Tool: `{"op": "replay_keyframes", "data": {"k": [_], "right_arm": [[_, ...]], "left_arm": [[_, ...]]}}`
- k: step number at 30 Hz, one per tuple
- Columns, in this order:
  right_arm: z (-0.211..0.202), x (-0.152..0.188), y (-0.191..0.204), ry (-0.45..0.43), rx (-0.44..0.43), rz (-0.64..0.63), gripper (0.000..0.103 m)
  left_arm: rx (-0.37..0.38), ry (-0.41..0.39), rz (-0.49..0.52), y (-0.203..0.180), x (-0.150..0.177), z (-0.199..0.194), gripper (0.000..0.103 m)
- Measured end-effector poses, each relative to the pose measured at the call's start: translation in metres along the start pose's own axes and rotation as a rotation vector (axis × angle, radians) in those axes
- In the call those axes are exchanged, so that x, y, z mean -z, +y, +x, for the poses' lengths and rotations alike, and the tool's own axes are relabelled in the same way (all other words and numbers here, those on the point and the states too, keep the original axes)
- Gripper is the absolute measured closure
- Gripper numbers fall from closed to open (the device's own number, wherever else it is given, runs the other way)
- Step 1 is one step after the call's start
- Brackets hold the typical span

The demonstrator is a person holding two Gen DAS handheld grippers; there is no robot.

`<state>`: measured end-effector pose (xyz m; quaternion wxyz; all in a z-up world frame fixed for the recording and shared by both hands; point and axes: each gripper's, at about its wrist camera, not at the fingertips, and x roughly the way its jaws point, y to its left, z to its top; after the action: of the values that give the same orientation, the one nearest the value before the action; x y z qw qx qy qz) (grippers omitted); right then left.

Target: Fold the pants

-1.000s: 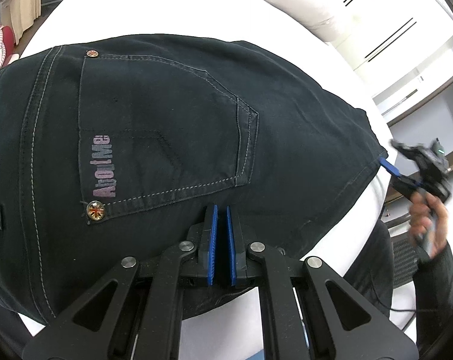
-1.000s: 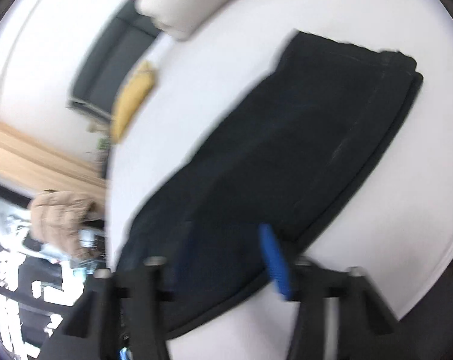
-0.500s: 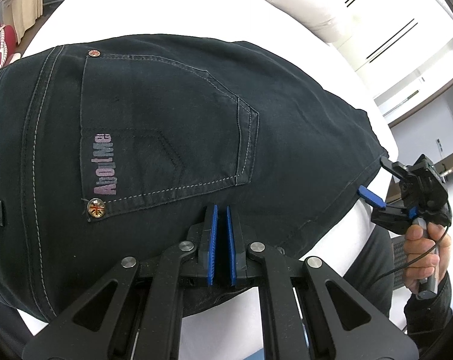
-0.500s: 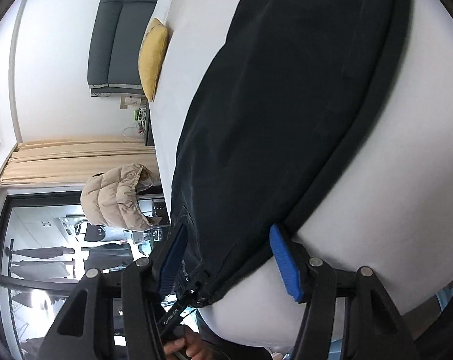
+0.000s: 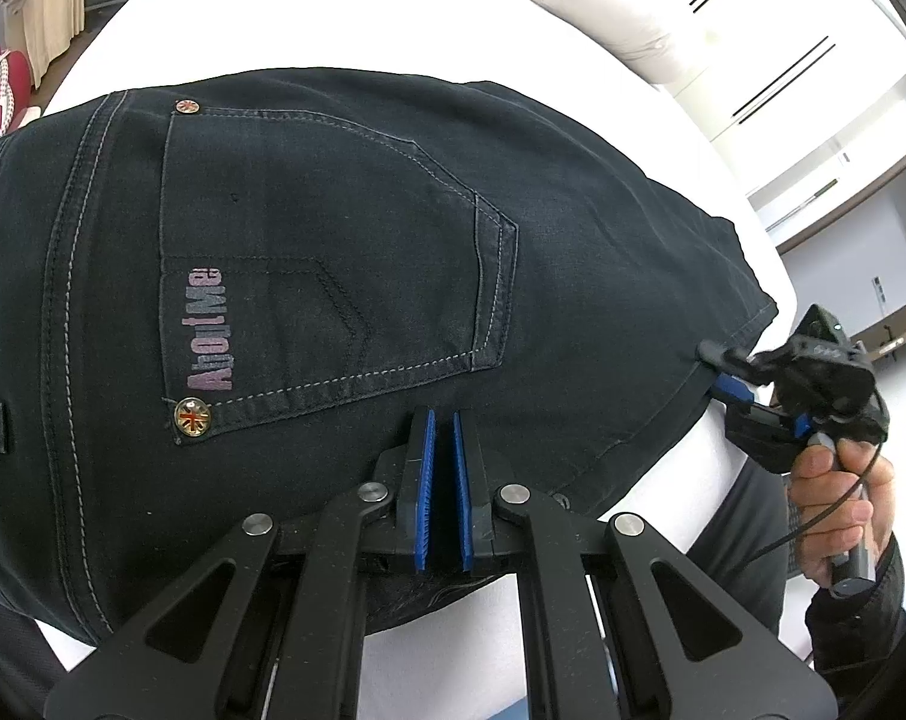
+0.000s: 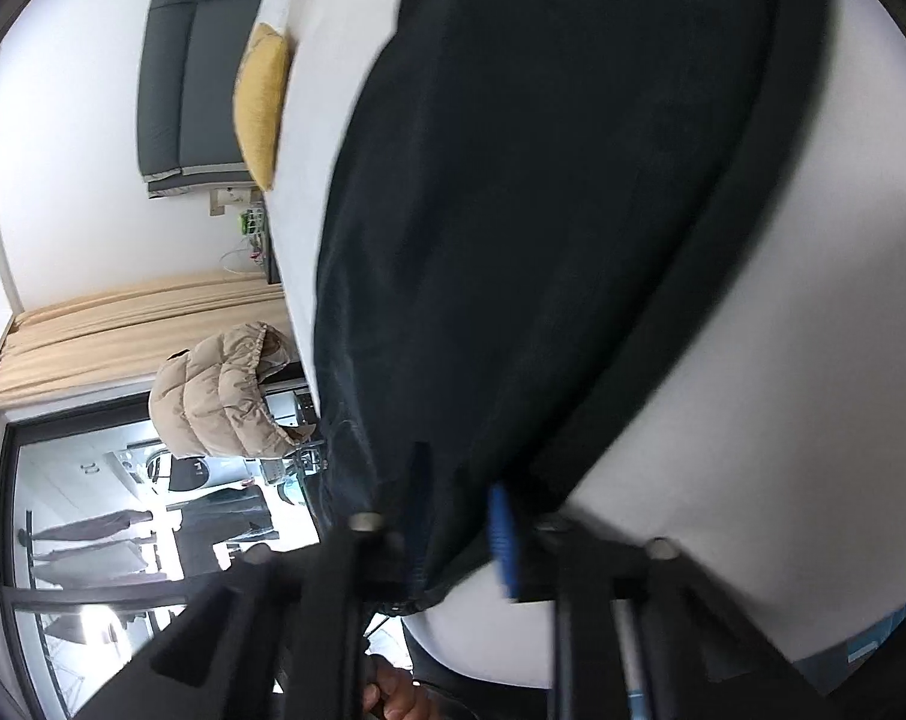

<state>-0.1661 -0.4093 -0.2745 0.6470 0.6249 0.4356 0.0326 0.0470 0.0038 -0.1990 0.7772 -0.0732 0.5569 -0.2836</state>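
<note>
Left wrist view: dark denim jeans [image 5: 345, 276], pale-stitched with a brass-riveted back pocket [image 5: 333, 258], are spread on a white table [image 5: 345, 18]. The left gripper [image 5: 441, 456] is pinched on their near edge. The right gripper [image 6: 459, 516], earlier apart, now straddles the hem, jaws narrowed but parted.

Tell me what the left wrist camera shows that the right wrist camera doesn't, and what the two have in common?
Only the left wrist view shows the stitched back pocket with its pink lettering, a round metal rivet, and the left hand-held gripper with its blue pads nearly together on the fabric.

Only the right wrist view shows a mustard-yellow cushion against a grey sofa, and a beige puffer jacket.

Both show the dark denim pants on the white surface, and the right hand-held gripper at the pants' edge, pads apart.
</note>
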Motion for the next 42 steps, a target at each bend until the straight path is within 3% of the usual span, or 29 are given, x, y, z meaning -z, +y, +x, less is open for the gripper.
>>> {"op": "replay_keyframes", "data": {"k": [6,13,17,22,23,29,36,42], "right_arm": [[-0.009,0.009,0.003,-0.039,0.031,-0.042,0.100],[-0.014,0.017,-0.006,-0.059,0.000,-0.070,0.100],[-0.020,0.004,-0.011,-0.068,-0.044,-0.029,0.094],[-0.055,-0.033,-0.032,-0.225,-0.126,0.064,0.095],[-0.064,-0.041,-0.038,-0.258,-0.138,0.091,0.102],[-0.080,-0.046,-0.043,-0.315,-0.092,0.084,0.102],[-0.079,-0.054,-0.045,-0.305,-0.107,0.083,0.100],[-0.110,-0.084,-0.052,-0.427,-0.092,0.093,0.103]], "left_arm": [[-0.007,0.025,0.030,-0.006,-0.001,0.000,0.097],[0.008,0.026,0.027,-0.006,0.003,-0.003,0.097],[0.011,0.026,0.024,-0.006,0.004,-0.002,0.097],[0.013,0.026,0.023,-0.001,0.004,-0.004,0.097],[0.013,0.027,0.022,0.000,0.004,-0.005,0.097],[0.014,0.026,0.020,0.002,0.004,-0.006,0.097],[0.015,0.025,0.016,0.002,0.003,-0.006,0.097],[0.014,0.022,0.013,0.003,0.004,-0.007,0.097]]}}
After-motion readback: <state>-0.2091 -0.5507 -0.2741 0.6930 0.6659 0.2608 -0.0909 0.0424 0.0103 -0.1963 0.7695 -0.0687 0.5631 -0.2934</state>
